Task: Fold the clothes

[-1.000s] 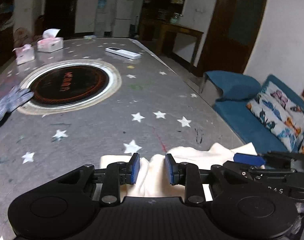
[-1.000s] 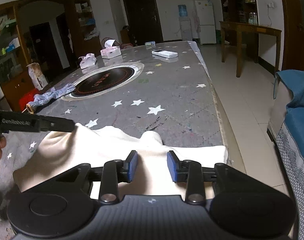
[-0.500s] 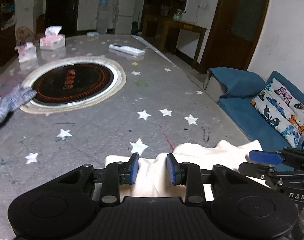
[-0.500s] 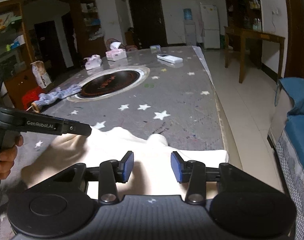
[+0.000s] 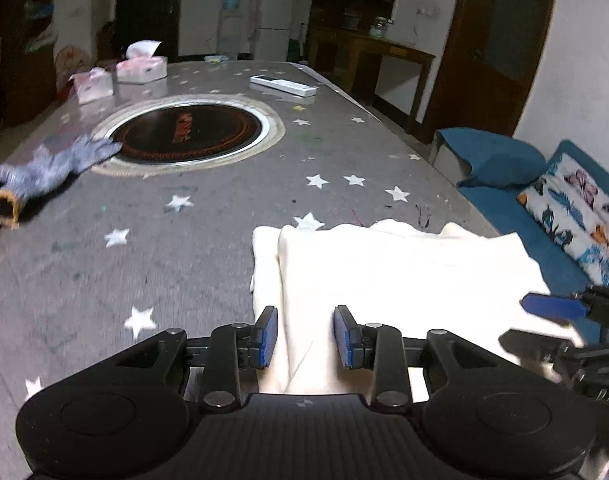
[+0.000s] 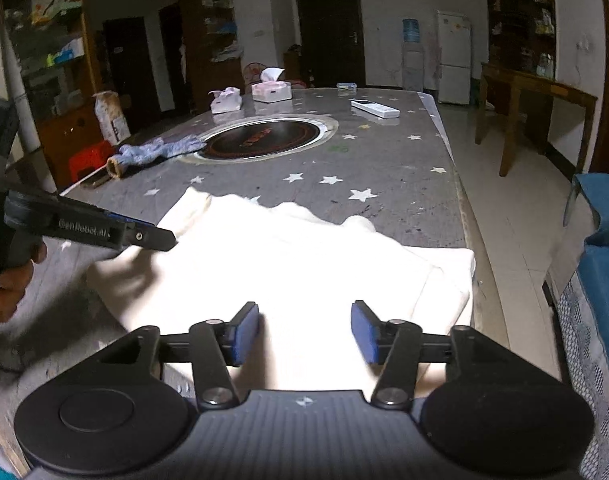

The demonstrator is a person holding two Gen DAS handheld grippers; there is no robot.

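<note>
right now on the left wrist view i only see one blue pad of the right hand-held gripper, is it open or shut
observer: Open. In the right wrist view the right hand-held gripper has its pads wide apart above the cream garment, gripping nothing.
operator: does the cloth hang off on that side
observer: Its right corner reaches the edge of the table; I cannot tell whether any of it hangs over.
</note>
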